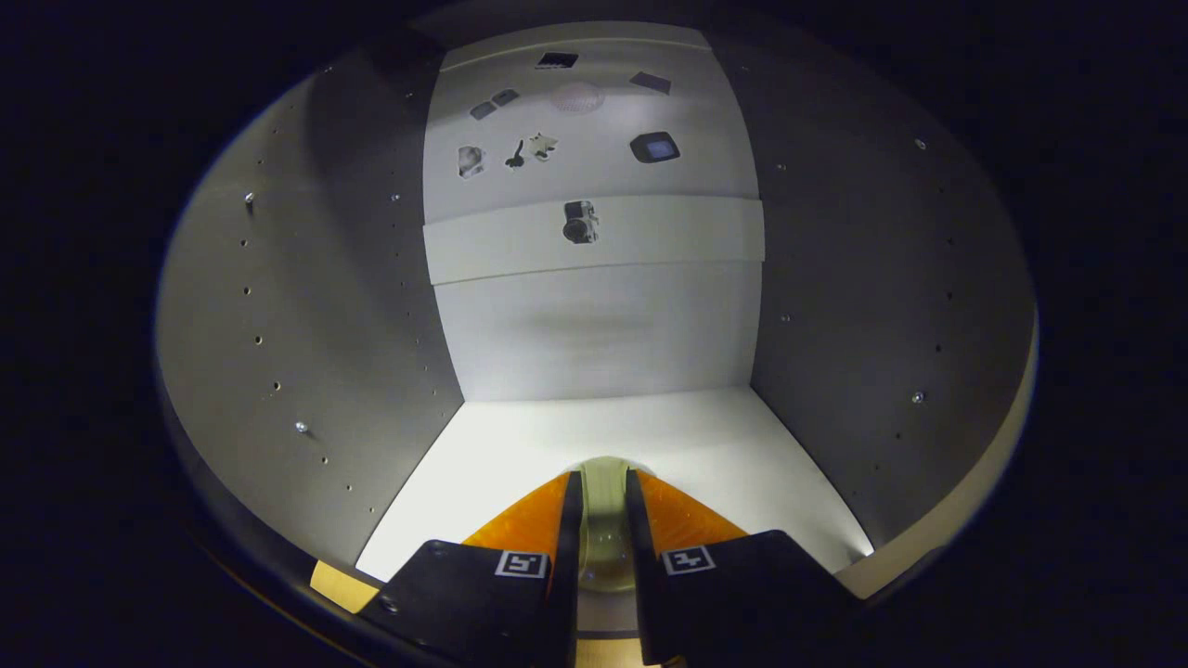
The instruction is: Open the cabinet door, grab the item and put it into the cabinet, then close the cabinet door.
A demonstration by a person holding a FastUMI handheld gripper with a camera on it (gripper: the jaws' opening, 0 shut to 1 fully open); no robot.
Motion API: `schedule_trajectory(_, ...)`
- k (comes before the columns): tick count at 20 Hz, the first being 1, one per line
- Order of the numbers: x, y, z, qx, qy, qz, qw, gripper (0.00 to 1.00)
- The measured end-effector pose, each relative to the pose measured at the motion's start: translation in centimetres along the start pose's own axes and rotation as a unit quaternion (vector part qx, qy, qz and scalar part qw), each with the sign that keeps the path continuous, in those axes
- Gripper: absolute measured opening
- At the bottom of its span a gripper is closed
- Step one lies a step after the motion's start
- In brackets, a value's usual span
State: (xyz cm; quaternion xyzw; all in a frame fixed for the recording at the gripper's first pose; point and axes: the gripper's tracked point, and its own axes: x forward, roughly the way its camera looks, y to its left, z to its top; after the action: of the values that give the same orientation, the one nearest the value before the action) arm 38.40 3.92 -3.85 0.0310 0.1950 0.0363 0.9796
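A: So, the hand-held gripper [603, 492] is inside the cabinet [306, 306], its fingers [568, 529] closed on the item [603, 482], a pale, translucent, round-edged thing clamped between them just above the cabinet floor [520, 445].

B: How will it handle?

A: I'd judge it light and fairly stiff, perhaps smooth plastic or glass, so slippery and best not squeezed harder. The hold is across its middle, which looks sound.

B: Room to move?

A: Plenty ahead: bare floor runs to the back panel [594, 334]. The side walls [863, 297] stand well apart on both sides. The floor's front edge lies under the fingers, so set it down further in before backing straight out.
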Motion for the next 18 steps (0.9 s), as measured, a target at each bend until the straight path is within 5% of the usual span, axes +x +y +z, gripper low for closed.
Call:
schedule_trajectory(6, -7.5, 3.8, 6.4, -0.059, -0.181, 0.033, 0.981, 0.28)
schedule_trajectory(9, -13.2, 5.7, 6.0, -0.044, -0.205, 0.066, 0.975, 0.43)
schedule_trajectory(13, -19.1, 5.4, 5.4, -0.061, -0.222, 0.044, 0.972, 0.71)
schedule_trajectory(16, -23.0, 6.1, 5.0, -0.033, -0.234, 0.044, 0.971, 0.72)
schedule_trajectory(18, -25.7, 5.9, 4.9, -0.041, -0.255, 0.033, 0.966, 0.81)
